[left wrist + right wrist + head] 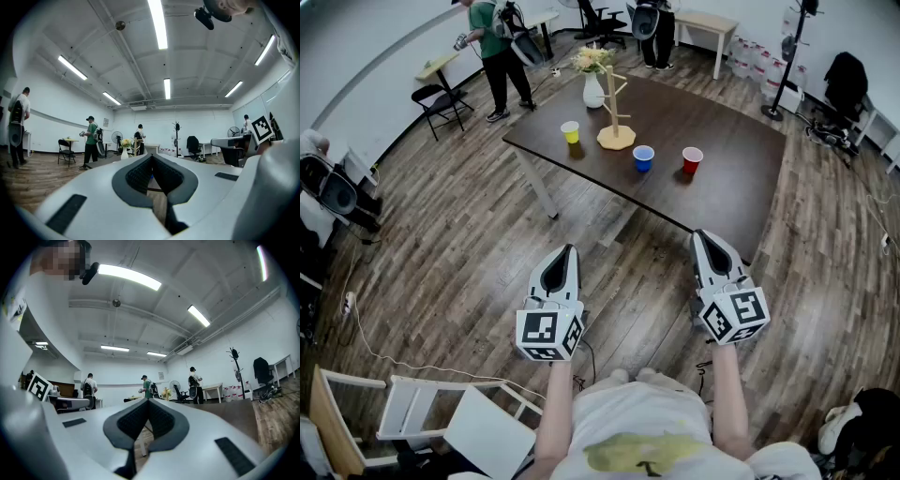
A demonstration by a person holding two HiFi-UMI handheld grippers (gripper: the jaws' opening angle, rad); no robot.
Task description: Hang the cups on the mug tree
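Nearest, two smooth pale-grey plastic grippers are held low over the wood-plank floor [469, 253], each carrying a cube of black-and-white square markers. The left gripper [570, 250] has its jaws pressed together at the tips, the ribbed black pads meeting in a point with nothing between them. The right gripper [698, 235] is likewise closed tip to tip and empty. Both hang well short of the table [722, 187], a dark brown matte slab on pale legs, its far end cut off by the frame edge.

On the table stand three small tapered cups: a yellow cup [571, 132] at the left, a blue cup [643, 157] and a red cup [692, 160] near the front edge. Whether they have handles is too small to tell. Just behind the blue cup, the mug tree [616, 111] is bare: a light wooden post with slanted pegs on a round base. Beside it is a white vase [593, 91] of pale flowers. Beyond, a person in a green shirt [494, 42] stands, head cropped.
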